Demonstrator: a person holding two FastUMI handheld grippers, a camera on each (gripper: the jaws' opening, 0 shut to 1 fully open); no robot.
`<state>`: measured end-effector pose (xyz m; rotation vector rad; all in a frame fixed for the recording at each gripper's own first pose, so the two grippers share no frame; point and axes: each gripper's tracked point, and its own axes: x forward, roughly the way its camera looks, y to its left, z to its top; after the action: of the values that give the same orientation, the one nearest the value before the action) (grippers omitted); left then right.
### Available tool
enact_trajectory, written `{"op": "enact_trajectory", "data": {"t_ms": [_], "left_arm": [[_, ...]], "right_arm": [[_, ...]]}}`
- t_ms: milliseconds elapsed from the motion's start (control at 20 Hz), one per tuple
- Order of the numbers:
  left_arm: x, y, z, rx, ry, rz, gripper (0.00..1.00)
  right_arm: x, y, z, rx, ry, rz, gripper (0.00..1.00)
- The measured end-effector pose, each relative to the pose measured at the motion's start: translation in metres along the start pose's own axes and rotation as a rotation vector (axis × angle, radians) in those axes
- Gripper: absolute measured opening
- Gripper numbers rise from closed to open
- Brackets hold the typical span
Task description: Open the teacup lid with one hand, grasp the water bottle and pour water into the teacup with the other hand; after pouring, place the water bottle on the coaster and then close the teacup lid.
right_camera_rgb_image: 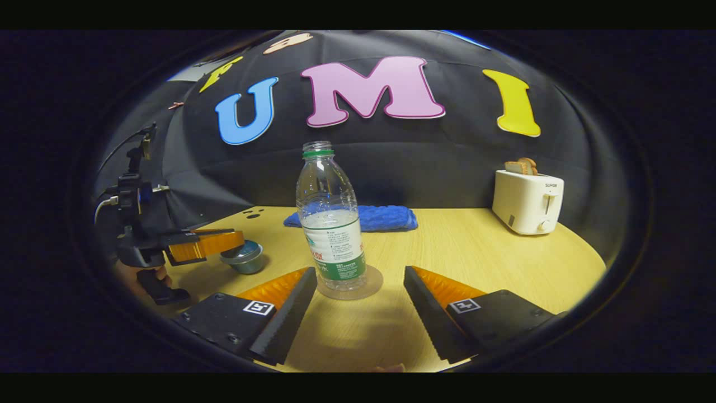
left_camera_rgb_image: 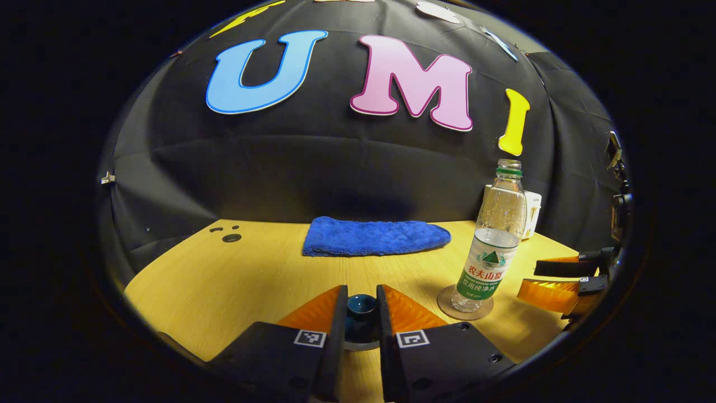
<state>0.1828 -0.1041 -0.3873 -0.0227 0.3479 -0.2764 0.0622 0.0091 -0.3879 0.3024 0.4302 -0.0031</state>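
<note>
**Lid pinched, bottle parked on its coaster**

The teacup (right_camera_rgb_image: 244,257) sat near the table's (left_camera_rgb_image: 224,280) front edge. The left gripper (left_camera_rgb_image: 361,313) was closed on the dark rounded lid knob (left_camera_rgb_image: 361,307), presumably ready to lift. The clear ribbed plastic water bottle (right_camera_rgb_image: 331,224), uncapped, stood on the round coaster (right_camera_rgb_image: 373,284). The right gripper (right_camera_rgb_image: 358,305) hung wide apart just before it, touching nothing.

Left gripper (left_camera_rgb_image: 361,313) at bottom centre, its fingers (left_camera_rgb_image: 335,330) closed on the dark blue knob of the teacup lid (left_camera_rgb_image: 361,309). Right of centre, an uncapped water bottle (left_camera_rgb_image: 495,240) stands upright on a round coaster (left_camera_rgb_image: 447,305). A blue towel (left_camera_rgb_image: 375,237) lies on the tabletop (left_camera_rgb_image: 235,280) behind. The right gripper (left_camera_rgb_image: 565,280) enters at the right edge.
</note>
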Motion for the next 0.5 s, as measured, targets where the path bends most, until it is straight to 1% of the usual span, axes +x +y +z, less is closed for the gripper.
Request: {"op": "enact_trajectory", "data": {"t_ms": [100, 150, 200, 300, 350, 400, 500], "left_arm": [[0.0026, -0.0004, -0.0043, 0.007, 0.011, 0.001, 0.31], [0.0024, 0.0008, -0.0052, 0.012, 0.013, 0.006, 0.35], [0.0026, 0.0019, -0.0048, 0.013, 0.010, 0.009, 0.31], [0.0033, 0.0023, -0.0038, 0.014, 0.003, 0.011, 0.31], [0.0041, 0.0023, -0.0046, 0.019, 0.005, 0.010, 0.35], [0.0039, 0.0025, -0.0074, 0.027, 0.009, 0.013, 0.31], [0.0045, 0.0034, -0.0076, 0.046, 0.004, 0.014, 0.32]], "right_arm": [[-0.0031, -0.0018, -0.0014, 0.009, 0.004, -0.008, 0.97], [-0.0048, -0.0029, 0.0000, 0.011, 0.002, -0.011, 0.97], [-0.0054, -0.0034, 0.0006, 0.012, 0.000, -0.015, 0.97], [-0.0066, -0.0034, -0.0003, 0.013, 0.001, -0.018, 0.97], [-0.0067, -0.0029, -0.0002, 0.015, 0.000, -0.018, 0.97], [-0.0068, -0.0022, -0.0002, 0.016, 0.001, -0.017, 0.97], [-0.0065, 0.0003, -0.0016, 0.017, 0.005, -0.012, 0.97]]}}
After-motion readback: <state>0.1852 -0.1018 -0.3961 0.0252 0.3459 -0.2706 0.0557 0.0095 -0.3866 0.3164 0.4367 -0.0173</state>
